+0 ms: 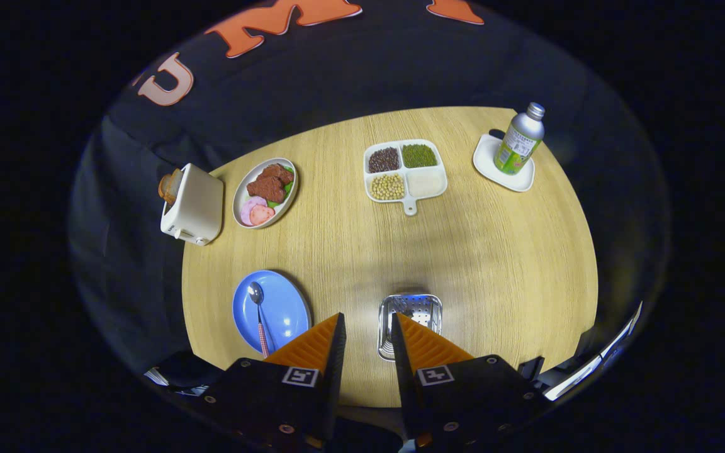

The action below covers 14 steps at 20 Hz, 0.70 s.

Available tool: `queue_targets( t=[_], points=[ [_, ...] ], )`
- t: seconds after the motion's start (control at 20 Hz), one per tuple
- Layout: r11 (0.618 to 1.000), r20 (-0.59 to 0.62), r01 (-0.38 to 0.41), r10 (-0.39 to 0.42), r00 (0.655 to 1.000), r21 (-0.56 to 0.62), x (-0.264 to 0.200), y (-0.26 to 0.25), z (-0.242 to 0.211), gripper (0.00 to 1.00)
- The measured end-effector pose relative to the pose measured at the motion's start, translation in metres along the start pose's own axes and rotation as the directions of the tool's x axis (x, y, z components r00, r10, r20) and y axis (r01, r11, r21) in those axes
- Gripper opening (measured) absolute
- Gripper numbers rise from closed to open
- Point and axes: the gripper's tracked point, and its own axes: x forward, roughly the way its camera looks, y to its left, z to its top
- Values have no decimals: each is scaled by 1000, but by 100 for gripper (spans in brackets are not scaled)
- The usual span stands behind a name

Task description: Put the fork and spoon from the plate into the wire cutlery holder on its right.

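A blue plate [281, 308] lies on the wooden table, just left of my left finger. On it rests a spoon [257, 311] with a silver bowl and a red-and-white handle that points toward me. A metal cutlery holder [410, 314] stands to the plate's right, partly behind my right finger, seen from above. My gripper [365, 322] hovers high above the table's near edge, open, with nothing between its orange fingers [315, 343]. No fork can be made out on the plate.
Farther back on the round table [494, 264] stand a white toaster [192, 204] with bread, an oval dish of meat [266, 190], a four-part tray of beans [405, 170], and a bottle [518, 139] on a white coaster.
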Motion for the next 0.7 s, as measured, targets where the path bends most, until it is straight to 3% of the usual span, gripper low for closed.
queue_targets(
  t=[0.1,0.3,0.5,0.7],
  points=[
    [1000,120,3,0,993,-22,-5,10,14,56],
    [998,332,33,-14,943,-51,-16,28,30,71],
    [993,518,74,-16,855,-92,-31,51,39,83],
    [985,644,84,32,764,-148,-38,87,37,86]
  ],
)
